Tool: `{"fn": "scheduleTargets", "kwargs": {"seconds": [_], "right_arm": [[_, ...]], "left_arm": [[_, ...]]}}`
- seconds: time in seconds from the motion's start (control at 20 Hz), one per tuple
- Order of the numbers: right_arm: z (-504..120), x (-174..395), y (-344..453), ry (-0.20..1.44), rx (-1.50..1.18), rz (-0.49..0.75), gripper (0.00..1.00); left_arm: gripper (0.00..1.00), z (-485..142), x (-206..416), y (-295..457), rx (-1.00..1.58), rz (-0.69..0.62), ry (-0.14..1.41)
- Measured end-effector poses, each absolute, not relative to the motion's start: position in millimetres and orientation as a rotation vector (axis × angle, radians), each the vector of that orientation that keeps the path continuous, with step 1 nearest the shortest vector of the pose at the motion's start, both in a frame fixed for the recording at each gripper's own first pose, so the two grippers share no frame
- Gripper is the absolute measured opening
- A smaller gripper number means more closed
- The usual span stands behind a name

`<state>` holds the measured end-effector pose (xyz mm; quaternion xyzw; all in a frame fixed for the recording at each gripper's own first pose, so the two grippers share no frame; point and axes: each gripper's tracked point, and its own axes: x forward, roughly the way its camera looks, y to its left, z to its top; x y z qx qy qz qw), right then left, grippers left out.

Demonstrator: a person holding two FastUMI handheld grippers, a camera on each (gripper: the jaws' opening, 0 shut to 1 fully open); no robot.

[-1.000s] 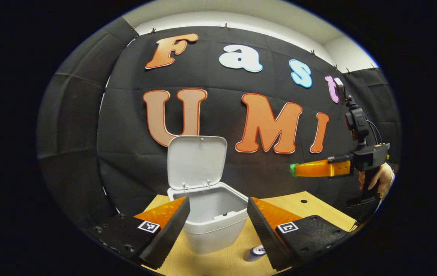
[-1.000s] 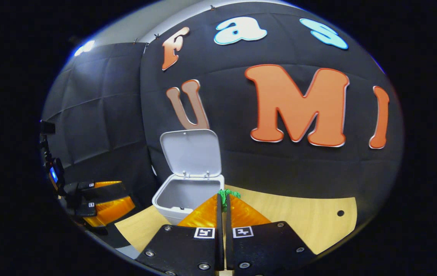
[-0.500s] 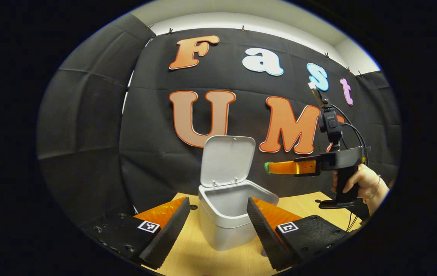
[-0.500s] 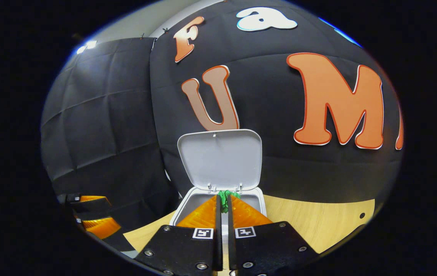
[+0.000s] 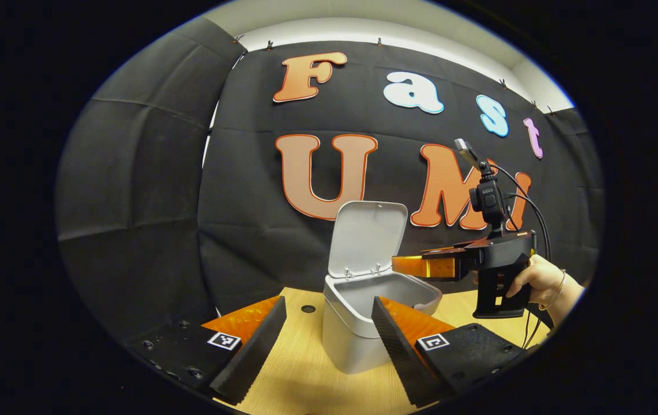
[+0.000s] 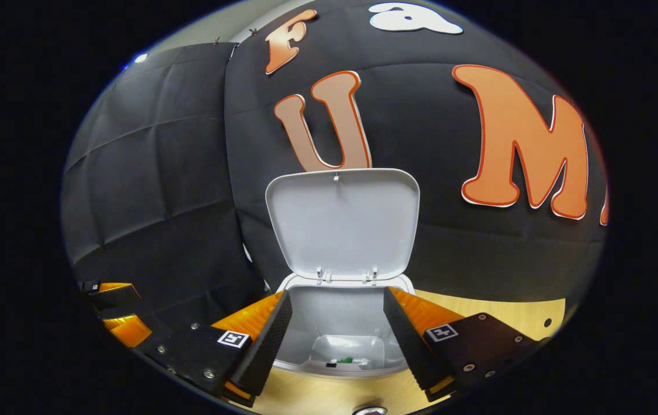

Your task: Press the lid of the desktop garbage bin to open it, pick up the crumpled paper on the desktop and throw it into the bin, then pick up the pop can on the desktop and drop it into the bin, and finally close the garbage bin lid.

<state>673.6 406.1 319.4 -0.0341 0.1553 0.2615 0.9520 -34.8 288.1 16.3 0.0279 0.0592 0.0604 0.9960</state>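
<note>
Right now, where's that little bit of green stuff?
In the right gripper view, the green scrap lies at the bottom of the open bin, between the open right gripper fingers.

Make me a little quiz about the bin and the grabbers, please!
1. True or false: the lid of the bin is shut.
2. Pick one: the right gripper is A) open above the bin, B) shut on a can, C) lying flat on the table.
3. Fill the gap: the green crumpled paper lies at the bottom of the ____.

Key: 1 false; 2 A; 3 bin.
</note>
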Motion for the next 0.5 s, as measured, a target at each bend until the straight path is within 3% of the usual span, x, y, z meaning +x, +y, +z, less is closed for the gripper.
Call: {"fn": "scheduleTargets", "kwargs": {"seconds": [0.5], "right_arm": [[348.9,667.6,334.6,0.261,-0.011,0.425,0.95]], "left_arm": [[0.95,17.3,-14.7,256.5,0.057,0.06,0.107]]}}
